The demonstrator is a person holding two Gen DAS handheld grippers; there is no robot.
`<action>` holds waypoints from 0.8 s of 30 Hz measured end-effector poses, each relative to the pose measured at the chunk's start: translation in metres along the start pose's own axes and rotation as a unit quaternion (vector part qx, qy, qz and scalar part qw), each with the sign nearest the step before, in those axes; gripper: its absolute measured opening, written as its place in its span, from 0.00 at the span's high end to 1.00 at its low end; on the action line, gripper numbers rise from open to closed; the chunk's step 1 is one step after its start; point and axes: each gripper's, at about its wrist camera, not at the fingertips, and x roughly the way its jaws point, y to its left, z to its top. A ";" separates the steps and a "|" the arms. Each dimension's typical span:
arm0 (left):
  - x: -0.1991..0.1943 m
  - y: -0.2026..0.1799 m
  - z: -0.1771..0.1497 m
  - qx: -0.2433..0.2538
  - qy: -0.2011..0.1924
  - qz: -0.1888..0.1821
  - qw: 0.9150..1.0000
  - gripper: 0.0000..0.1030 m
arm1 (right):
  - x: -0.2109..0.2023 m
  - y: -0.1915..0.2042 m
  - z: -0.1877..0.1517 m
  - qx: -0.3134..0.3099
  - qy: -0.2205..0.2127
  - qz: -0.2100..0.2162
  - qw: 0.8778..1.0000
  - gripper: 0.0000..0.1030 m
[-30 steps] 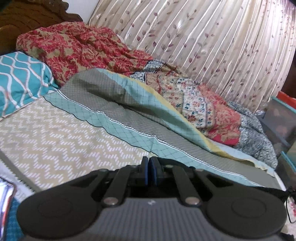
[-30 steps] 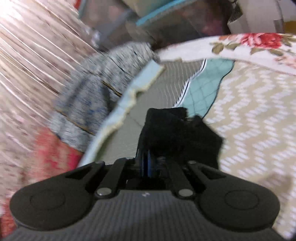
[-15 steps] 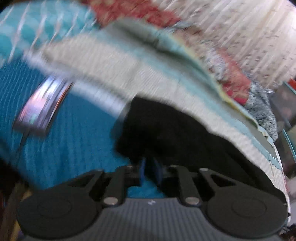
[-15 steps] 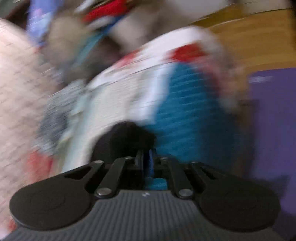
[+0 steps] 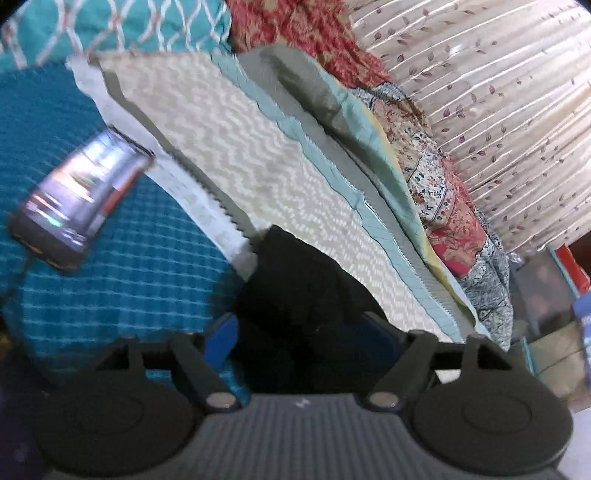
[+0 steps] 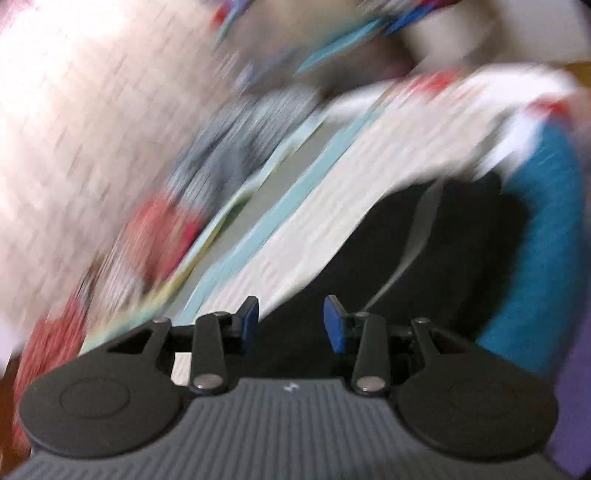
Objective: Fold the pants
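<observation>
Teal bedspread underneath; black pants at 12 o'clock. Left gripper and right gripper spread wide, holding nothing. Best flattened before regrasping.

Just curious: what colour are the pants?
Black pants, clearest in the left wrist view.

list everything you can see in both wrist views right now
pants: one, black, on the bed between the left gripper's fingers
phone: one, dark with lit screen, on the teal blanket
teal blanket: one, teal checked, near side of the bed
zigzag sheet: one, beige and white, mid bed
pillow: one, teal with white lattice, head of the bed
floral quilt: one, red and blue, along the curtain
curtain: one, cream with leaves, behind the bed
left gripper: open
right gripper: open, over the pants
</observation>
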 end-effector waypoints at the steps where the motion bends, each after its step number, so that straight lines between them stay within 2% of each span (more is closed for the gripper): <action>1: 0.009 -0.001 0.001 -0.004 0.005 0.004 1.000 0.25 | 0.011 0.012 -0.013 -0.014 0.023 0.014 1.000 0.59; 3: 0.028 -0.002 -0.001 -0.008 0.020 0.016 1.000 0.26 | 0.037 0.040 -0.041 -0.045 0.077 0.044 0.995 0.59; 4: 0.035 -0.003 -0.003 -0.008 0.028 0.022 0.999 0.33 | 0.046 0.049 -0.052 -0.054 0.096 0.053 0.992 0.59; 5: 0.040 -0.004 -0.006 -0.004 0.031 0.027 0.999 0.51 | 0.056 0.060 -0.064 -0.061 0.119 0.064 0.989 0.59; 6: 0.042 -0.007 -0.011 0.008 0.033 0.029 0.999 0.60 | 0.063 0.067 -0.067 -0.063 0.138 0.074 0.986 0.59; 7: 0.043 -0.011 -0.013 0.031 0.039 0.033 0.998 0.75 | 0.069 0.074 -0.073 -0.068 0.159 0.084 0.981 0.59; 8: 0.042 -0.015 -0.017 0.055 0.041 0.044 0.997 0.78 | 0.076 0.078 -0.079 -0.079 0.178 0.087 0.977 0.59; 11: 0.035 -0.022 -0.029 0.129 0.039 0.092 0.987 0.82 | 0.084 0.081 -0.084 -0.115 0.203 0.060 0.970 0.64; 12: 0.033 -0.021 -0.033 0.144 0.040 0.104 0.983 0.82 | 0.087 0.075 -0.080 -0.114 0.207 0.059 0.970 0.67; 14: 0.030 -0.019 -0.041 0.163 0.042 0.124 0.978 0.80 | 0.084 0.063 -0.079 -0.095 0.206 0.061 0.972 0.79; 16: 0.027 -0.019 -0.048 0.176 0.039 0.143 0.973 0.73 | 0.079 0.055 -0.083 -0.069 0.207 0.068 0.973 0.81; 18: 0.021 -0.027 -0.049 0.185 0.034 0.155 0.970 0.71 | 0.079 0.057 -0.087 -0.059 0.207 0.068 0.974 0.81; 21: 0.008 -0.044 -0.046 0.194 0.019 0.163 0.967 0.70 | 0.065 0.059 -0.081 -0.090 0.195 0.069 0.974 0.77; 23: 0.000 -0.057 -0.046 0.205 0.004 0.166 0.965 0.69 | 0.051 0.058 -0.077 -0.111 0.173 0.074 0.976 0.67; 24: -0.005 -0.064 -0.047 0.211 -0.002 0.163 0.964 0.69 | 0.046 0.060 -0.077 -0.122 0.161 0.071 0.977 0.65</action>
